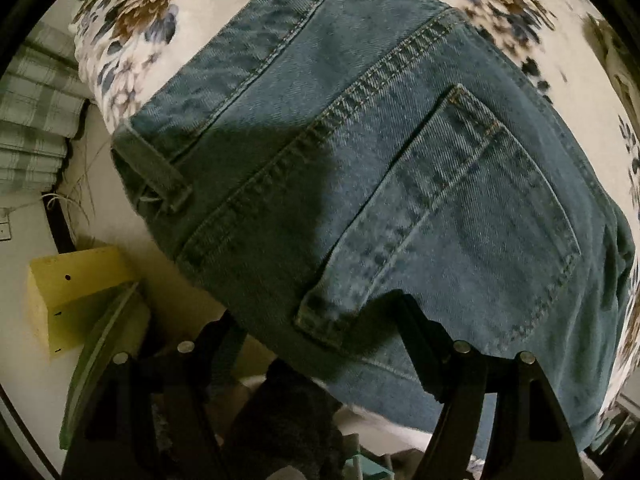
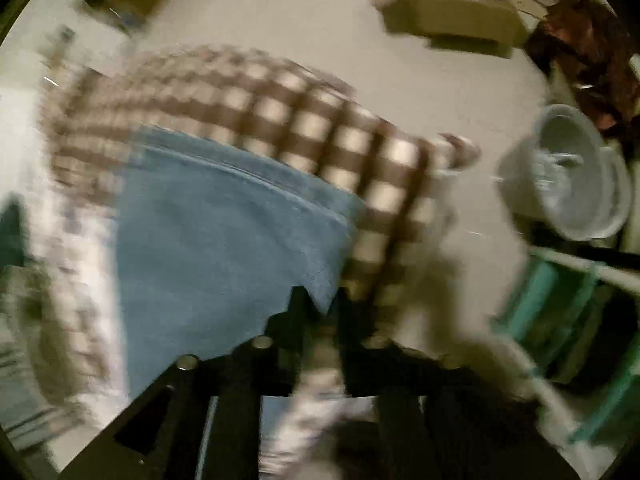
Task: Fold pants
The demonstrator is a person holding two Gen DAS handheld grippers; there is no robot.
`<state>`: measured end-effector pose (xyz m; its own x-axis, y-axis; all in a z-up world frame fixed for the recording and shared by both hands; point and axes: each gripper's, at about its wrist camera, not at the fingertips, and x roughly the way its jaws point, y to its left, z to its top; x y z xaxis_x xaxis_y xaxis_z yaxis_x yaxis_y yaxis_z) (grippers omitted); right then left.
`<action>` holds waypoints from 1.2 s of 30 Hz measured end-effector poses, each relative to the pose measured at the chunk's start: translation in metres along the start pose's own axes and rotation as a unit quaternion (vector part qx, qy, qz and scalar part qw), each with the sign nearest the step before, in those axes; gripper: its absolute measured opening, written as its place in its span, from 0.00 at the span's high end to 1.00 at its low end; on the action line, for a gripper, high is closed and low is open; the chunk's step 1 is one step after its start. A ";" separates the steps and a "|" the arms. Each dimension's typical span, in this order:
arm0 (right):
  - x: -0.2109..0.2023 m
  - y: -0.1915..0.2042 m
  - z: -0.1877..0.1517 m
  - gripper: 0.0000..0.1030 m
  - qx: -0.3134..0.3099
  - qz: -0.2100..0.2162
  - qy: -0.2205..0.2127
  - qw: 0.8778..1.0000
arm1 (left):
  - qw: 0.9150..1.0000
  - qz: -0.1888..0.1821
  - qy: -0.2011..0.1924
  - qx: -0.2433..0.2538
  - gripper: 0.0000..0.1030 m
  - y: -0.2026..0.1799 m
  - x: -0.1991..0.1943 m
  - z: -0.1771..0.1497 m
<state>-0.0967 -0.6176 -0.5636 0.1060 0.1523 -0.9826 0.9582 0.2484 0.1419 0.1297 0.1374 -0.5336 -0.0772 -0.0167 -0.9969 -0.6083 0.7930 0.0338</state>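
Here, through the left wrist camera, we see a yellow foam block on the pale floor at far left, with a green plaid cloth above it near the frame's edge. Further right, the blue jeans fill the middle of the view, lying seat-up on a floral bedsheet, with a belt loop at the waistband corner and a back pocket slanting across the denim. Our left gripper holds its two black fingers wide apart: the left finger sits off the edge of the jeans, while the right finger lies against the denim just below the pocket's lower corner. Nothing is pinched between them.

Through the right wrist camera, heavily blurred, we see a lighter stretch of the same jeans at left and centre, resting against a brown-and-cream checked blanket that wraps around its far side. Our right gripper has its fingers drawn close together on a pointed corner of the denim, clamped on the fabric. To the right, cardboard boxes sit on the floor at top, a clear plastic tub stands below them, and a teal rack fills the lower right edge.
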 end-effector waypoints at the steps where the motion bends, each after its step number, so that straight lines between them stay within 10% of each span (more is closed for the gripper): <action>1: -0.003 0.002 0.001 0.77 -0.001 0.007 -0.002 1.000 | 1.000 0.003 0.003 0.007 0.30 0.002 -0.004 -0.004; 5: -0.052 0.038 0.005 0.52 -0.076 0.054 -0.073 0.993 | 0.997 0.031 -0.010 0.067 0.30 -0.007 -0.026 -0.033; 10: -0.048 0.121 0.042 0.13 -0.228 0.031 -0.109 0.967 | 0.974 0.025 -0.037 0.224 0.30 -0.088 -0.037 -0.084; 16: -0.004 0.142 0.101 0.18 -0.208 0.026 -0.045 0.977 | 0.936 -0.032 -0.063 0.344 0.29 -0.206 -0.027 -0.138; 17: -0.002 0.142 0.101 0.51 -0.210 0.030 -0.042 0.976 | 0.931 -0.037 -0.066 0.358 0.29 -0.221 -0.024 -0.146; 21: -0.035 0.148 0.064 0.74 -0.278 0.011 -0.131 0.952 | 0.903 -0.032 -0.080 0.421 0.29 -0.273 -0.012 -0.177; 26: -0.077 0.124 0.036 0.75 -0.282 0.035 -0.201 0.937 | 0.881 -0.020 -0.092 0.464 0.29 -0.306 -0.005 -0.202; 32: -0.098 0.114 0.018 0.72 -0.280 0.089 -0.234 0.927 | 0.878 -0.010 -0.093 0.470 0.29 -0.330 -0.003 -0.203; 36: -0.050 0.111 0.055 0.42 -0.224 0.052 -0.125 0.965 | 0.892 0.003 -0.069 0.446 0.29 -0.352 0.007 -0.190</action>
<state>0.0194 -0.6506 -0.5052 0.3095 -0.0240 -0.9506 0.7337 0.6419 0.2227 0.1930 -0.2574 -0.5388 0.0579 0.0147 -0.9982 0.2674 0.9631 0.0297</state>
